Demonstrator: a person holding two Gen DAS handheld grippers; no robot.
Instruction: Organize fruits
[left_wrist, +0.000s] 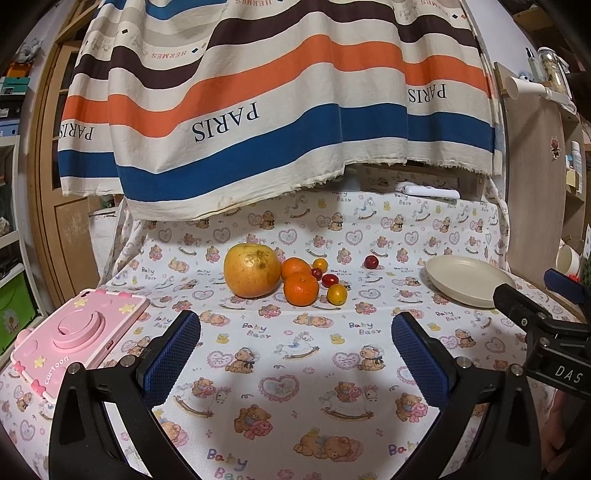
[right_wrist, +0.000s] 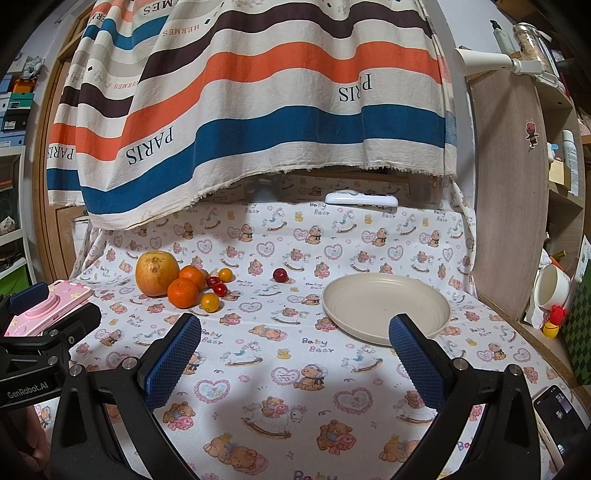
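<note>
A yellow apple, two mandarins, yellow cherry tomatoes and small red tomatoes are clustered mid-table. One red fruit lies apart to the right. An empty beige plate sits at the right. My left gripper is open and empty, short of the fruit. My right gripper is open and empty, near the plate's front rim.
A pink toy camera lies at the left edge. A white remote lies at the back under a striped cloth. A phone and a cup sit at the right, beside a wooden panel.
</note>
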